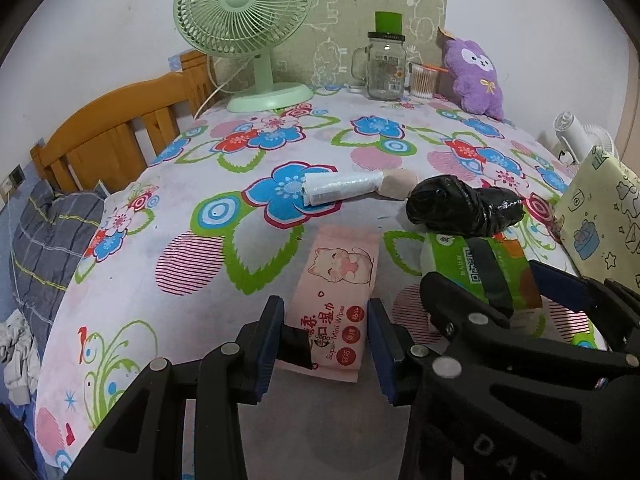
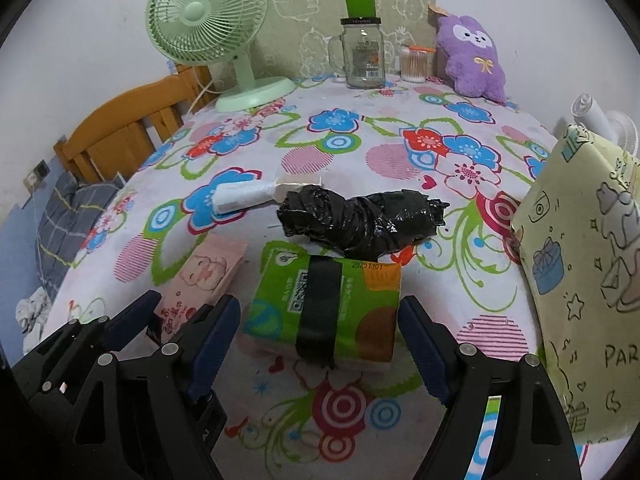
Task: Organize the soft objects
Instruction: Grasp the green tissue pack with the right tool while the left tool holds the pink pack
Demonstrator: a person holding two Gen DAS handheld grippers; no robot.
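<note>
A pink wet-wipes pack [image 1: 336,300] lies on the flowered table; my left gripper [image 1: 326,336] is open with its fingers on either side of the pack's near end. A green tissue pack [image 2: 326,308] with a black band lies between the open fingers of my right gripper [image 2: 320,340]. The pink pack also shows in the right wrist view [image 2: 204,280], and the green pack in the left wrist view [image 1: 480,268]. A black plastic bundle [image 2: 360,218] lies just beyond the green pack. A white bag roll [image 1: 340,188] and a beige soft lump [image 1: 400,184] lie farther back.
A yellow cartoon-print bag [image 2: 580,280] stands at the right edge. At the back stand a green fan [image 1: 244,32], a glass jar [image 1: 384,68], a cotton-swab cup [image 1: 423,80] and a purple plush [image 1: 476,76]. A wooden bed frame [image 1: 112,132] is to the left.
</note>
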